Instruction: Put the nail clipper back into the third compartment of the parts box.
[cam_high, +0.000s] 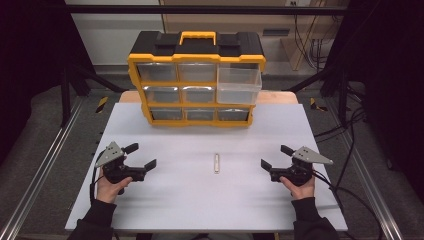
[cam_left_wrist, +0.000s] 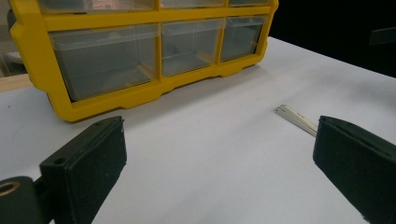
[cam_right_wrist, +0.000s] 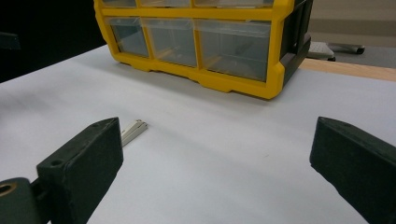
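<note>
from my seat the small pale strip (cam_high: 216, 163) on the table is too tiny in the high view to identify. in the left gripper view my right jaw covers its near end, and in the right gripper view my left jaw does the same. the drawer organiser (cam_left_wrist: 140, 60) is cut off at the top edge there, and its drawers' contents stay unreadable.

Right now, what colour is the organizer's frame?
Yellow, with a black top; the drawer organizer has clear drawers. Best seen in the high view.
</note>
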